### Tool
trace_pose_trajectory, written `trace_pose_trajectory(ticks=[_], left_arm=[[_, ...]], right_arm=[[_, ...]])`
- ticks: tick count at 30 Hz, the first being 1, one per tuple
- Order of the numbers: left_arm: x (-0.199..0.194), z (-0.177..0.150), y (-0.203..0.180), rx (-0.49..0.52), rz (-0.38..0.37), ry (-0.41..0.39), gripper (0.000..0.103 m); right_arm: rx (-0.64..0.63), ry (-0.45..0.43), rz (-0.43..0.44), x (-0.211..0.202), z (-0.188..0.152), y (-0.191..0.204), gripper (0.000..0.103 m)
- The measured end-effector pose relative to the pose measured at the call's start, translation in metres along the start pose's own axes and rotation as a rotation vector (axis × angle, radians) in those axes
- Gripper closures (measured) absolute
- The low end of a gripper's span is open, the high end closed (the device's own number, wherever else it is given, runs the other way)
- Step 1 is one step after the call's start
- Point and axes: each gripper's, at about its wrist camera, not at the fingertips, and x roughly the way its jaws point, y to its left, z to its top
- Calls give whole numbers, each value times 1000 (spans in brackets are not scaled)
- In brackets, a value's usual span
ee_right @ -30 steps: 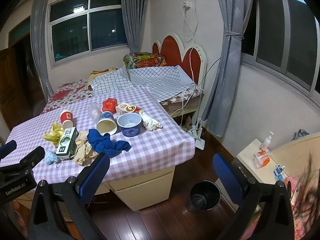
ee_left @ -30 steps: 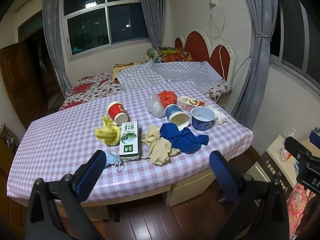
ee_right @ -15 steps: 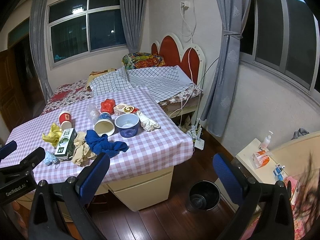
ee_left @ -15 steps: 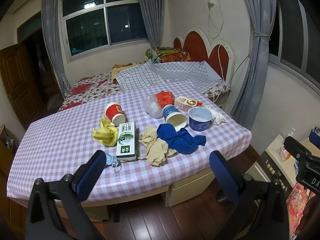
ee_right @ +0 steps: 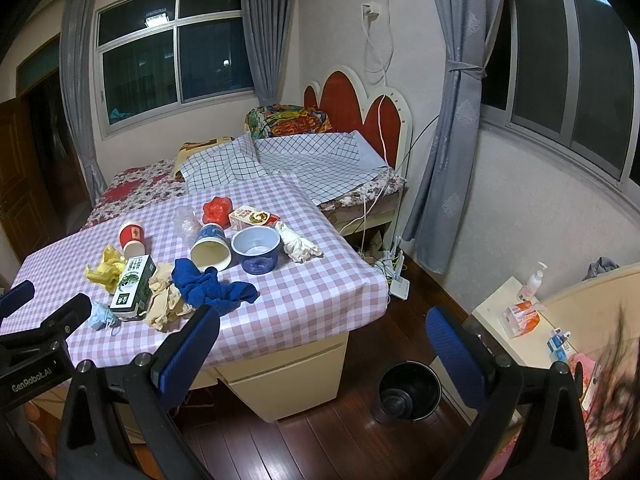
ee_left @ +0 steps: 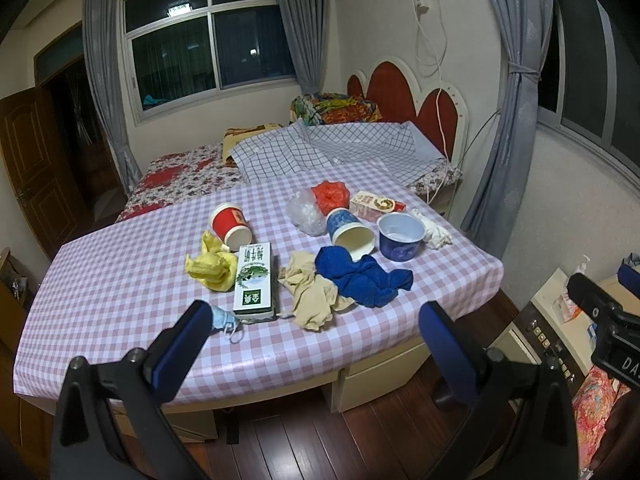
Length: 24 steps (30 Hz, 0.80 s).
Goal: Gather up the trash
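Observation:
Trash lies scattered on the pink checked table [ee_left: 100,288]: a green-white carton [ee_left: 256,280], yellow crumpled paper [ee_left: 210,266], a red paper cup [ee_left: 230,224] on its side, a blue face mask [ee_left: 224,318], a blue-white cup [ee_left: 350,232] on its side, a blue bowl [ee_left: 400,236], a beige rag [ee_left: 310,294], a blue cloth [ee_left: 362,278], a red bag [ee_left: 330,194] and a snack box [ee_left: 376,204]. My left gripper [ee_left: 316,344] is open and empty before the table's front edge. My right gripper [ee_right: 324,344] is open and empty, right of the table, above a black bin [ee_right: 408,390] on the floor.
A bed [ee_left: 192,172] with a checked sheet and red headboard stands behind the table. A side cabinet [ee_right: 508,320] with bottles is at the right. White crumpled tissue [ee_right: 298,242] lies at the table's right side. Wood floor [ee_right: 320,440] lies below.
Both grippers have drifted slightly; the table sits a little lower and more to the left in the views. Nothing was picked up.

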Motion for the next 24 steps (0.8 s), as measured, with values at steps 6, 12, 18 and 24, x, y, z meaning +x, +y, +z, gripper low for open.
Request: trace_pose_trajectory(ticks=[6, 12, 18, 24], left_arm=[[1, -2, 4, -5, -4, 4, 0], [2, -2, 7, -6, -6, 7, 0], [2, -3, 8, -3, -2, 8, 0], [3, -3, 10, -4, -4, 7, 0]], right_arm=[[-4, -3, -1, -1, -1, 0, 0], [-4, -2, 0, -1, -2, 1, 0], [-5, -5, -1, -1, -1, 0, 0], [-10, -4, -1, -1, -2, 1, 0]])
